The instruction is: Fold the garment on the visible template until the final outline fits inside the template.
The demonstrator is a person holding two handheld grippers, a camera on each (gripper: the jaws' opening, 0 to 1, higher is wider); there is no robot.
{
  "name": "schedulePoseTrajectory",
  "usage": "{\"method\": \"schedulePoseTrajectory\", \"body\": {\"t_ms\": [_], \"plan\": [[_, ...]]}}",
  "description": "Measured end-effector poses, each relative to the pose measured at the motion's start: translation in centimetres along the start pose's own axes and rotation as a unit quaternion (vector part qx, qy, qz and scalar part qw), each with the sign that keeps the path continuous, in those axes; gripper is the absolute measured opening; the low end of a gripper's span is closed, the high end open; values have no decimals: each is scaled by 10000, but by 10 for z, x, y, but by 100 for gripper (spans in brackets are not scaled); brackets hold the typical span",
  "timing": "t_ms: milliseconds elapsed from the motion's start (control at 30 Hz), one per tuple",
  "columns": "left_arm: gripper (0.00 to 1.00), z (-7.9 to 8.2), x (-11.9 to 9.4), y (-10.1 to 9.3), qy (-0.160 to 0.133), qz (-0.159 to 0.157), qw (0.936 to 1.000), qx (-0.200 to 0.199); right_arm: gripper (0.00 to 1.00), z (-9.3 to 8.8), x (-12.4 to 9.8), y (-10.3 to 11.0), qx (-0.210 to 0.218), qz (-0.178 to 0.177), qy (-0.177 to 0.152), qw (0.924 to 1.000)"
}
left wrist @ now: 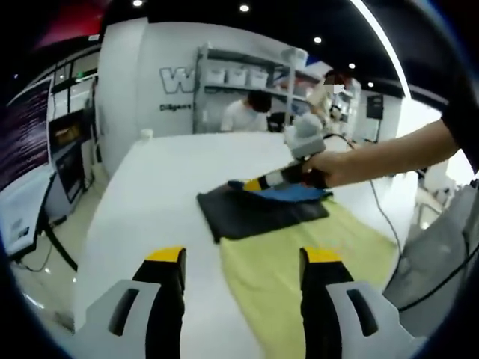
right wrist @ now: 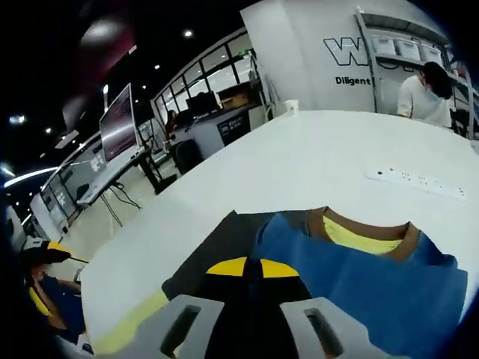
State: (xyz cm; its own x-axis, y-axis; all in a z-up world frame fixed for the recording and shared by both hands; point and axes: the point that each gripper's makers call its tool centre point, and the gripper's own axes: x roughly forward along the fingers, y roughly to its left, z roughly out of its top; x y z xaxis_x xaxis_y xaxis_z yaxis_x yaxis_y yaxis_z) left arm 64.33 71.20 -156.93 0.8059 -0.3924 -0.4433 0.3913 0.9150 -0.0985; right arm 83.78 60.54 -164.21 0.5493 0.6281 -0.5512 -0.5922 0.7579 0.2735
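Observation:
A blue garment with a brown collar and a dark grey part lies on the white table. Its near side overlaps a yellow-green template sheet. A hand holds my right gripper low over the garment's far edge. In the right gripper view the right gripper has its yellow tips together, with dark and blue cloth around them. Short of the garment, my left gripper stands open above the table and the sheet's near edge, nothing between its jaws.
A white power strip lies on the table beyond the garment. A person sits at the far end, in front of shelves with bins. Desks with monitors line the left side. The table's left edge drops to the floor.

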Motion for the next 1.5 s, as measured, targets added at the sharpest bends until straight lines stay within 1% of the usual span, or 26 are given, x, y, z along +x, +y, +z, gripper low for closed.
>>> {"method": "schedulePoseTrajectory", "body": {"t_ms": [67,167,267,367,467,567,633,767,833,933,967,1033,1100,1133,1200,1233,1300,1333,1467,1500], "plan": [[56,-1,-1,0,18,14,10000,-32,0,-7,4,-1,-51,-23,68,10000],[57,-3,-3,-2,42,32,10000,-55,0,-18,9,0,-284,-127,230,9993],[57,-4,-4,-3,66,26,10000,-57,0,-28,18,2,-343,-68,307,9989],[57,-6,-5,-1,62,20,9999,-158,0,-31,17,11,-327,-23,399,9987],[57,-6,-6,-3,52,29,9998,-190,0,-30,16,16,-311,50,358,9989],[57,-9,-5,-1,83,32,9998,-184,0,-29,15,21,-380,145,373,9985],[58,-9,-5,-1,86,18,9998,-186,0,-28,14,19,-390,168,372,9984],[59,-13,-3,-2,178,-3,9998,-128,0,-29,4,9,-230,57,309,9992],[59,-14,-3,-3,196,-26,9997,-135,0,-27,0,4,-246,14,296,9993],[59,-13,-2,-7,185,-63,9997,-169,1,-23,-7,-2,-229,23,231,9995],[60,-13,-2,-8,186,-88,9996,-173,2,-18,-14,-4,-188,62,178,9996],[60,-14,-2,-8,210,-85,9997,-121,2,-14,-23,-11,-244,26,126,9996],[61,-17,-2,-7,313,-81,9995,-31,3,-8,-32,-21,-364,-63,98,9993],[61,-17,-2,-7,331,-66,9994,22,3,-5,-38,-26,-345,-111,54,9993],[61,-15,-2,-5,300,-77,9995,4,5,2,-50,-33,-288,-215,-31,9993],[61,-13,-2,-4,285,-83,9996,-5,6,3,-52,-33,-298,-234,-37,9993],[61,-11,-1,-4,267,-90,9996,0,11,6,-62,-44,-364,-364,-108,9986],[61,-11,-1,-4,284,-99,9995,7,12,8,-68,-45,-390,-385,-122,9984],[62,-13,1,-5,333,-144,9993,-4,13,9,-76,-55,-493,-444,-135,9977],[61,-15,2,-6,358,-194,9992,-7,14,6,-82,-58,-552,-490,-125,9972]]}}
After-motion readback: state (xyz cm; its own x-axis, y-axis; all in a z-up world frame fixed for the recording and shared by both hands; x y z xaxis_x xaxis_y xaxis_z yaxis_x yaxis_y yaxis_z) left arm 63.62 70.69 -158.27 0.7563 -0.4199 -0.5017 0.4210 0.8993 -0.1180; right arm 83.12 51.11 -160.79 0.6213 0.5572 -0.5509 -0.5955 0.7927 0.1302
